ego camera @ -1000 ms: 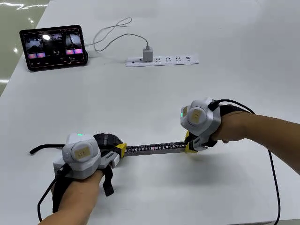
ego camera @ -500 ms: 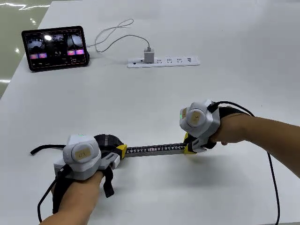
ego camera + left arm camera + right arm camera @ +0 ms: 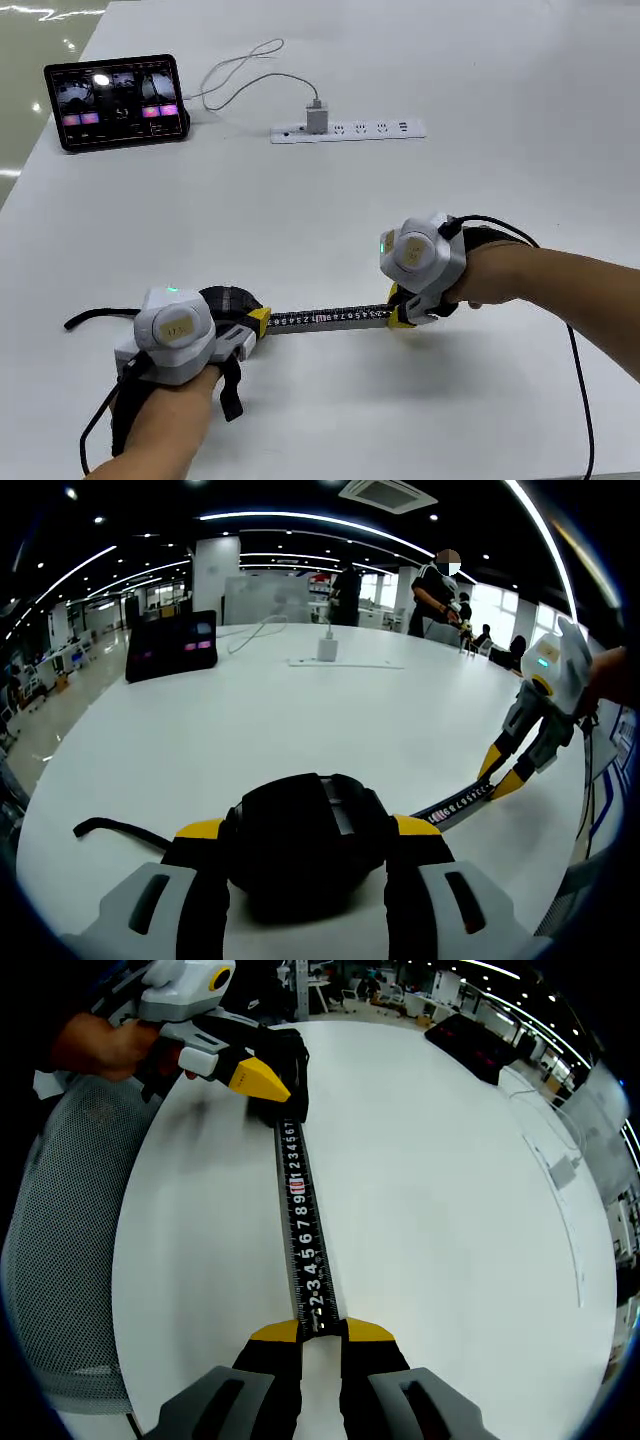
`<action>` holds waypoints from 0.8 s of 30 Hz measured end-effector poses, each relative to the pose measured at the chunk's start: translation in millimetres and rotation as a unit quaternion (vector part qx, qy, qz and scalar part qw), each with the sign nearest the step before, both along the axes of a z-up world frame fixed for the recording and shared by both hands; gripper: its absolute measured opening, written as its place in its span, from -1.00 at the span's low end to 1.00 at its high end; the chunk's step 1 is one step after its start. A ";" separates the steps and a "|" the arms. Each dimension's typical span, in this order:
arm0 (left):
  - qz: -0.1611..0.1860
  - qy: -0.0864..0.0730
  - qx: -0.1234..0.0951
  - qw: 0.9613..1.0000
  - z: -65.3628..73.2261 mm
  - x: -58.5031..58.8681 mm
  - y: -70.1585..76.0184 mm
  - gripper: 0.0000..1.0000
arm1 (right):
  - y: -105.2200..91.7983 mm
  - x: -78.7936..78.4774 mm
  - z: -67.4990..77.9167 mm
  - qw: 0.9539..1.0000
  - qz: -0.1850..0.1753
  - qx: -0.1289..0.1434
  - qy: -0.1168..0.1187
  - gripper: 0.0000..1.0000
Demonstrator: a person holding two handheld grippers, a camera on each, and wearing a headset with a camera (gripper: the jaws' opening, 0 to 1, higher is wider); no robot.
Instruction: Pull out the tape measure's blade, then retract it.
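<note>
The black tape measure case (image 3: 230, 300) lies on the white table at the lower left, and my left gripper (image 3: 250, 330) is shut on it. In the left gripper view the case (image 3: 305, 845) sits between the yellow-tipped jaws of the left gripper (image 3: 310, 830). The blade (image 3: 328, 318) runs out flat to the right with its numbers facing up. My right gripper (image 3: 398, 316) is shut on the blade's end. In the right gripper view the blade (image 3: 300, 1230) stretches from the right gripper (image 3: 322, 1332) to the case (image 3: 285, 1070).
A tablet (image 3: 115, 100) lies at the far left of the table. A white power strip (image 3: 348, 129) with a charger (image 3: 317, 120) and a white cable lies further back. A black strap (image 3: 95, 318) trails left from the case. The table's near edge runs along the bottom right.
My right gripper has moved slightly left toward the case with the blade's end in it, so the exposed blade is a little shorter. The left gripper and case have stayed put.
</note>
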State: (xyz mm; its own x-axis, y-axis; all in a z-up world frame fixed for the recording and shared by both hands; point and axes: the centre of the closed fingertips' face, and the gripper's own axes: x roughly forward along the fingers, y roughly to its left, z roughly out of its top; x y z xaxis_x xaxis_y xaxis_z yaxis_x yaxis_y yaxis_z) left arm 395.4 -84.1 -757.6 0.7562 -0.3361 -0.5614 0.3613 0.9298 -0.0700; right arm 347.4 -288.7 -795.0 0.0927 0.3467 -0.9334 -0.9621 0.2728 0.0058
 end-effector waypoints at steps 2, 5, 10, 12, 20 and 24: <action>0.002 0.001 -0.002 1.000 0.1 -0.1 -0.3 0.16 | 0.6 0.1 0.0 1.000 0.000 0.002 -0.001 -0.80; 0.001 0.002 -0.002 1.000 -0.3 0.3 0.0 0.16 | 1.3 0.0 0.0 1.000 0.000 0.003 0.000 -0.80; 0.001 0.006 -0.002 1.000 -0.4 -0.1 0.0 0.16 | 3.1 0.2 0.1 1.000 0.001 0.001 0.001 -0.80; 0.000 0.008 -0.002 1.000 -0.7 -0.2 0.1 0.16 | 3.9 0.1 0.1 1.000 0.003 0.000 0.001 -0.80; 0.001 0.005 -0.003 1.000 -0.8 -0.6 -0.2 0.17 | 5.6 1.2 0.0 1.000 0.000 -0.001 0.002 -0.81; 0.001 0.007 -0.002 1.000 -0.9 -0.6 0.0 0.17 | 6.8 1.8 -0.1 1.000 0.001 -0.002 0.002 -0.81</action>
